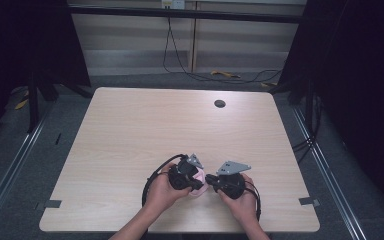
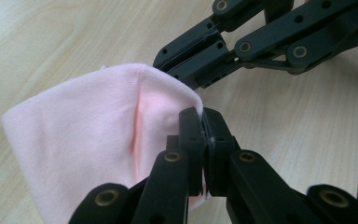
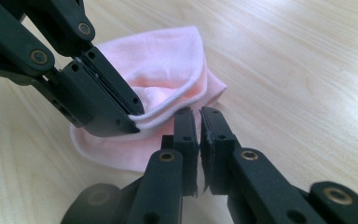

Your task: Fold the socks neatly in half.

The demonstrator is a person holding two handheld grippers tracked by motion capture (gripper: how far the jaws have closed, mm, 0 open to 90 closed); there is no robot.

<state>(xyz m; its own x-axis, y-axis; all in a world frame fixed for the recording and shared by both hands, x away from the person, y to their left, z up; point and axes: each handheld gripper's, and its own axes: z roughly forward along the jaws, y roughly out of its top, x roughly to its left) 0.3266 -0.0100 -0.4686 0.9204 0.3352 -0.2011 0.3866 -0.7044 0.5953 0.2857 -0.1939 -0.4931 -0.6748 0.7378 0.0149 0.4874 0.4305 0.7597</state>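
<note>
Both grippers (image 2: 203, 140) on pink cloth (image 2: 88, 135)

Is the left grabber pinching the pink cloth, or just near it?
Touching. In the left gripper view, the left gripper has its jaws shut on the edge of the pink cloth, with the fabric running between the pads and no gap showing.

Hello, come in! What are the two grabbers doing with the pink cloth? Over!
Left hand-held gripper shut on pink cloth's edge. Right hand-held gripper shut on the same edge. Nothing in the way on table.
</note>
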